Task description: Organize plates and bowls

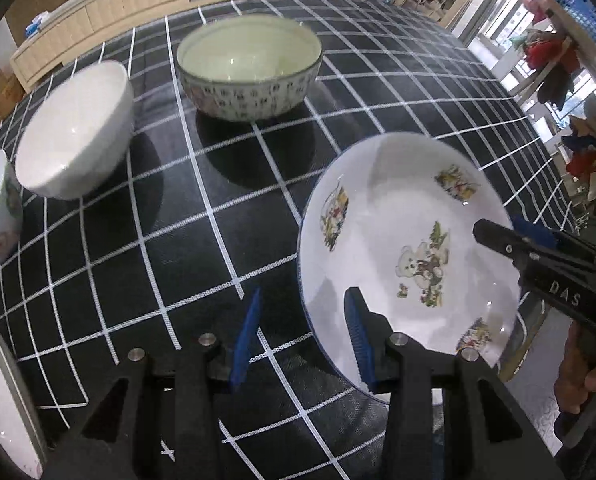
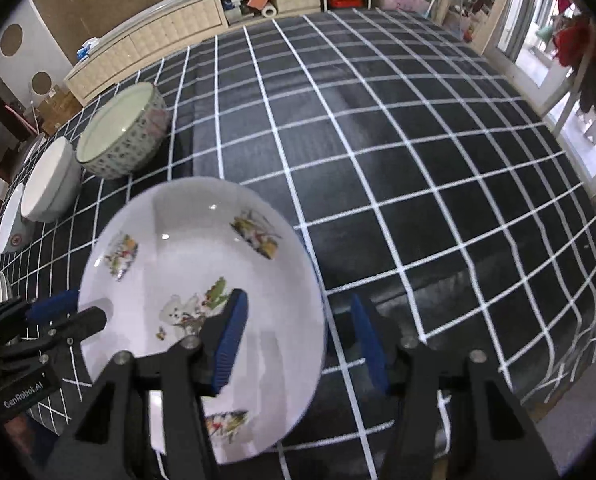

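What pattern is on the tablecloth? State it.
Black tablecloth with a white grid of lines; clearest in the right wrist view.

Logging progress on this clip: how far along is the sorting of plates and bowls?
Early, it seems. Done: nothing looks stacked; the patterned bowl and the white bowl stand apart on the checked cloth. In hand: the left gripper and right gripper straddle opposite rims of the bear plate, fingers open, not yet pressing. Left: gripping the plate and grouping everything.
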`<state>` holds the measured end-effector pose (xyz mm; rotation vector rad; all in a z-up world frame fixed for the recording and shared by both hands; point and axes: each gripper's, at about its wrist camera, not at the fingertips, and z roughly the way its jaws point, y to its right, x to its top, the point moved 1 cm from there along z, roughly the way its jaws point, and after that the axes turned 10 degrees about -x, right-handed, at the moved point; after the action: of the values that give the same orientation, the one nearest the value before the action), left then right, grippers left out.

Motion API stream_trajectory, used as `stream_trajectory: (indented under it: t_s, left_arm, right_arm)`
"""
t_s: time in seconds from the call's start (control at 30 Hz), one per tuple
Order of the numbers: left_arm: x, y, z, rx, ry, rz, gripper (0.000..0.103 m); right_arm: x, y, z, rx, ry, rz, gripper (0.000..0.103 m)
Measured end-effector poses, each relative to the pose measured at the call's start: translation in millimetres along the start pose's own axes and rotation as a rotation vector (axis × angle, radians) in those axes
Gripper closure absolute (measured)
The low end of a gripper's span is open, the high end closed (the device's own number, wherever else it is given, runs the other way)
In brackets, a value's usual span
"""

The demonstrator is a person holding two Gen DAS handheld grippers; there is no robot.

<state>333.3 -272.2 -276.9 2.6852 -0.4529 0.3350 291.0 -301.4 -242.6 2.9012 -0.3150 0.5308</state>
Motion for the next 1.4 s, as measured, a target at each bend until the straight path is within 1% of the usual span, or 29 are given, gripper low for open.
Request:
stream_trajectory:
  t_s: [0.03, 0.07, 0.1, 0.13, 0.17, 0.23, 0.33, 0.5, 0.63, 1.03, 1.23, 1.4]
  left_arm:
    - [-0.9, -0.8, 3.1, -0.008, -0.007, -0.005, 0.07]
    - [-1.5, -0.3, 3.6, -0.026, -0.003, -0.007, 0.076]
    - [-1.7, 1.3, 4.4, -0.037, -0.003, -0.005, 0.083]
    - [-2.0, 4.2, 4.9, -0.042, -0.003, 0.004, 0.085]
    - [-2.2, 6.1, 4.6, -0.036, -0.003, 0.01, 0.087]
    - [-2.2, 8.9, 4.3, -0.02, 0.0, 0.011, 0.087]
    - [-3.5, 5.2, 3.5, -0.039, 0.01, -0.015, 0.088]
    - [-13.9, -6.9, -4.2, -0.032, 0.002, -0.014, 0.088]
    - [-25.4, -21.9, -13.2, -0.042, -0.007, -0.031, 0.088]
    - [-69.4, -80.4, -54.1, -0.024, -0.02, -0.089, 0.088]
    - [-92.0, -111.2, -74.5, -0.018, -0.014, -0.116, 0.088]
    - [-111.3, -133.8, -90.9, -0.013, -0.003, -0.126, 0.088]
  right_arm:
    - [0.1, 1.7, 4.1, 0.003, -0.012, 0.008, 0.056]
    - [-0.8, 3.1, 7.6, 0.01, -0.021, 0.015, 0.063]
    - [-1.3, 4.3, 10.6, 0.027, -0.029, 0.022, 0.065]
    - [-1.7, 4.1, 11.6, 0.054, -0.029, 0.03, 0.07]
    - [-1.6, 3.8, 11.4, 0.064, -0.026, 0.03, 0.072]
    - [-1.9, 3.2, 10.2, 0.052, -0.029, 0.023, 0.072]
    - [-3.2, 5.0, 9.0, 0.052, -0.037, 0.015, 0.072]
    - [-9.6, -3.6, 5.1, 0.042, -0.042, -0.026, 0.072]
    - [-13.0, -20.7, 3.9, 0.047, -0.053, -0.04, 0.072]
    - [-32.3, -85.6, -3.9, 0.081, -0.096, -0.119, 0.072]
    - [-44.0, -119.0, -9.7, 0.089, -0.117, -0.147, 0.072]
    - [-51.7, -144.7, -12.5, 0.091, -0.115, -0.167, 0.072]
